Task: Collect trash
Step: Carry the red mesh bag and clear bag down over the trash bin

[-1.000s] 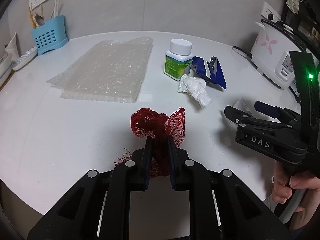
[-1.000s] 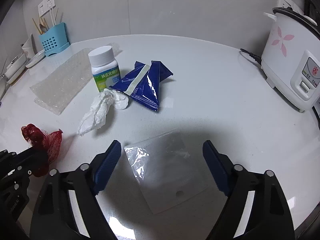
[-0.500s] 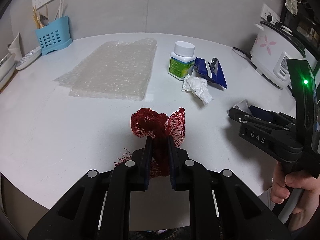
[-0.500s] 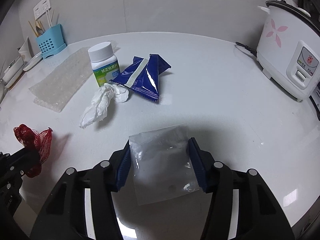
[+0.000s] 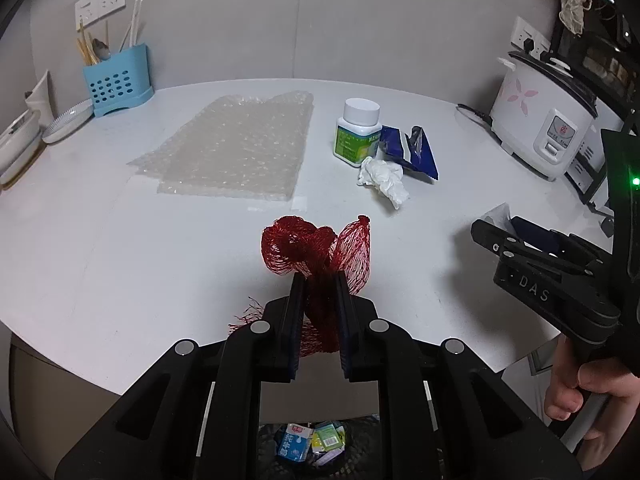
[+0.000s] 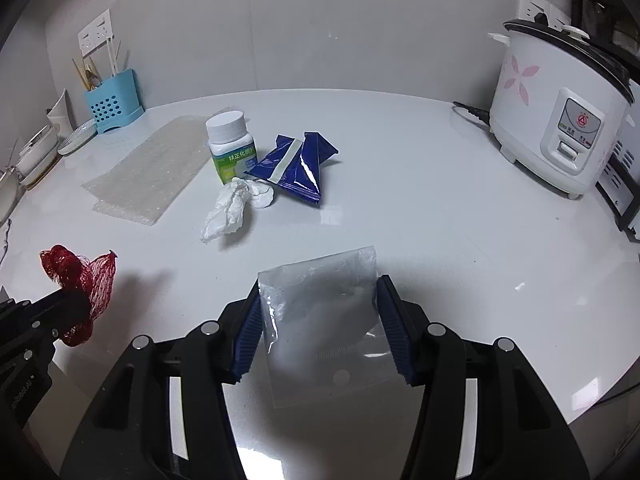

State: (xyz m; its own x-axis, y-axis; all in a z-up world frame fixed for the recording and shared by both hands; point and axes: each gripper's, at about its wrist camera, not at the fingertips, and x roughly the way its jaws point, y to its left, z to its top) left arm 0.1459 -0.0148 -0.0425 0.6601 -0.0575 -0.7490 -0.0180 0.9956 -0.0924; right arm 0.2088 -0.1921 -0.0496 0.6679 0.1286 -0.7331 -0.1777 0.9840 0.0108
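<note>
My left gripper [image 5: 318,280] is shut on a red mesh net bag [image 5: 316,252] and holds it above the white table's front edge; the net also shows in the right wrist view [image 6: 80,276]. My right gripper [image 6: 318,312] has its jaws half closed around a clear plastic zip bag [image 6: 320,320], touching both of its sides. On the table lie a crumpled white tissue [image 6: 236,210], a blue foil wrapper [image 6: 300,166], a white pill bottle [image 6: 231,146] and a bubble wrap sheet [image 5: 236,148].
A trash bin [image 5: 316,444] with cartons sits below the table edge under my left gripper. A white rice cooker [image 6: 560,120] stands at the right. A blue utensil holder [image 5: 116,80] and dishes [image 5: 24,136] stand at the back left.
My right gripper closed from wide open onto the sides of the clear bag and lifted. My left gripper pulled back and up with the red net, bringing the bin into view.
</note>
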